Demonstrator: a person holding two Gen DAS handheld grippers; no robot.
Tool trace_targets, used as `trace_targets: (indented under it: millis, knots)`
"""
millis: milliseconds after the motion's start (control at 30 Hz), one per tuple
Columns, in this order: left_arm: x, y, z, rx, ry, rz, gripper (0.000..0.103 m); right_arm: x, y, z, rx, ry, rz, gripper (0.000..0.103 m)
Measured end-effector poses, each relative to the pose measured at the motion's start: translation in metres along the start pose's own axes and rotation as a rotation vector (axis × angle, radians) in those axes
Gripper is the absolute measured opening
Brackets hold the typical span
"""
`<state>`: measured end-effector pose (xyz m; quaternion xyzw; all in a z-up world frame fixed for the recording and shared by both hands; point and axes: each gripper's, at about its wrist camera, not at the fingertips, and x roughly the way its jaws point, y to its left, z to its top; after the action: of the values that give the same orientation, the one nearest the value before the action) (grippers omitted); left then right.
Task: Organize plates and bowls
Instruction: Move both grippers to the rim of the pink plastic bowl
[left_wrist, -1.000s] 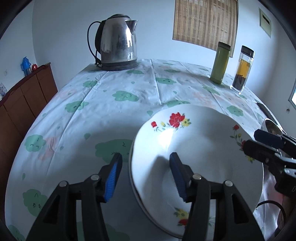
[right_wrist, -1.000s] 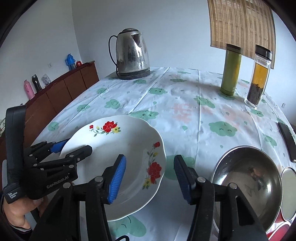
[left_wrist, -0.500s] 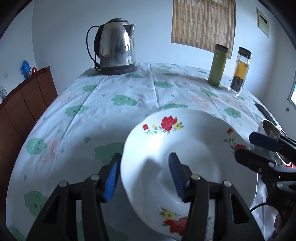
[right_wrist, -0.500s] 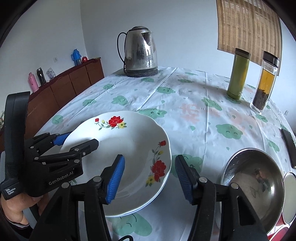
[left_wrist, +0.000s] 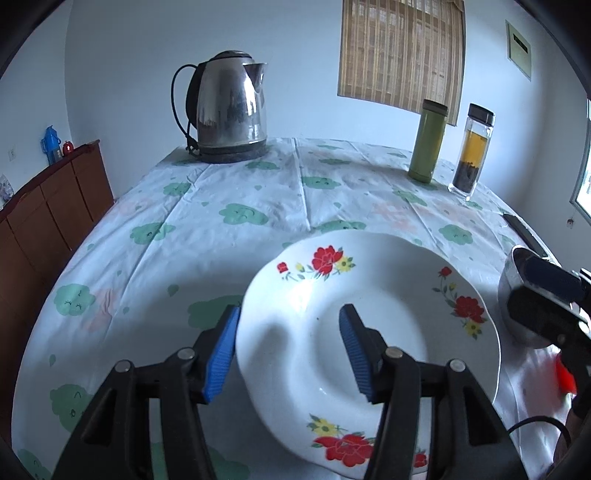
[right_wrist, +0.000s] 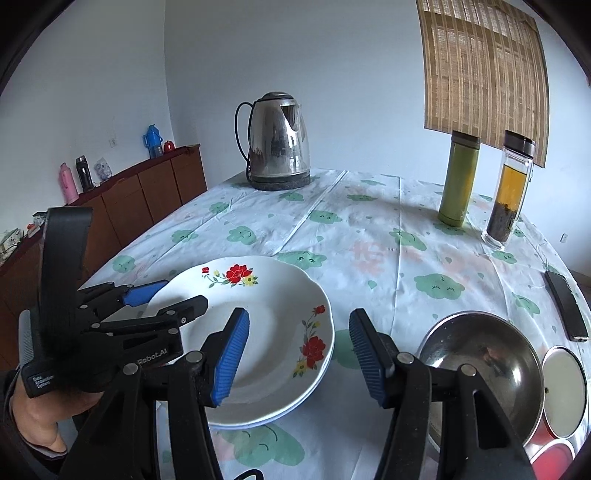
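Plates sit stacked near the front edge of the table (right_wrist: 369, 236) — a white flowered plate (right_wrist: 273, 332) on top and a second plate (right_wrist: 295, 408) showing only as a thin rim beneath it. The table wears a white cloth printed with green clouds.

The left gripper (left_wrist: 288, 350) straddles the near-left rim of the flowered plate (left_wrist: 369, 332): one blue pad is outside the rim, the other over the plate's well. Its jaws are opening, the rim lies between them, and neither pad visibly presses on it. In the right wrist view the same gripper (right_wrist: 162, 299) reaches in from the left, held by a person's hand (right_wrist: 37, 413).

The right gripper (right_wrist: 299, 354) has its jaws apart and nothing clamped; the plate's right edge lies below its left finger, and bare cloth shows in the gap. Just beside its right finger stands a steel bowl (right_wrist: 480, 362), and at the far right edge a smaller white-lined bowl (right_wrist: 563, 391) with something red below it — too cut off to name.

Farther back a steel kettle (right_wrist: 279, 142) stands on its base, and a green flask (right_wrist: 460, 181) stands next to a clear bottle (right_wrist: 508, 195) of amber liquid with dark leaves at the bottom. A dark phone (right_wrist: 565, 306) lies flat near the right edge. A wooden cabinet (right_wrist: 140, 199) runs along the left wall.
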<state>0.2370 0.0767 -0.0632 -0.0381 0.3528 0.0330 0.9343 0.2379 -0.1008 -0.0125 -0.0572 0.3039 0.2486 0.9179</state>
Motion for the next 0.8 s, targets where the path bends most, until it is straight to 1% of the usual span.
trace_targets:
  millis: [100, 200, 300, 433, 533, 633, 700, 800]
  knots:
    - [-0.008, -0.002, 0.001, -0.002, -0.031, -0.006, 0.060, -0.023, -0.002, -0.009, 0.004, -0.030, -0.008, 0.059]
    - [-0.017, -0.005, 0.002, 0.002, -0.072, -0.028, 0.060, -0.046, -0.008, -0.016, 0.022, -0.054, -0.010, 0.059]
    - [-0.023, -0.010, 0.001, 0.005, -0.099, -0.016, 0.064, -0.065, -0.010, -0.023, 0.011, -0.067, -0.028, 0.059]
    - [-0.030, -0.012, -0.005, -0.005, -0.109, 0.001, 0.064, -0.087, -0.016, -0.032, 0.012, -0.089, -0.035, 0.059]
    - [-0.041, -0.021, -0.008, 0.000, -0.110, -0.001, 0.064, -0.106, -0.022, -0.039, 0.006, -0.115, -0.051, 0.059]
    - [-0.057, -0.040, -0.010, 0.024, -0.112, -0.036, 0.064, -0.122, -0.034, -0.047, 0.007, -0.131, -0.079, 0.059]
    - [-0.067, -0.060, -0.012, 0.058, -0.120, -0.073, 0.064, -0.134, -0.046, -0.054, 0.015, -0.138, -0.100, 0.059]
    - [-0.079, -0.099, -0.017, 0.127, -0.120, -0.137, 0.064, -0.150, -0.068, -0.064, 0.037, -0.139, -0.160, 0.059]
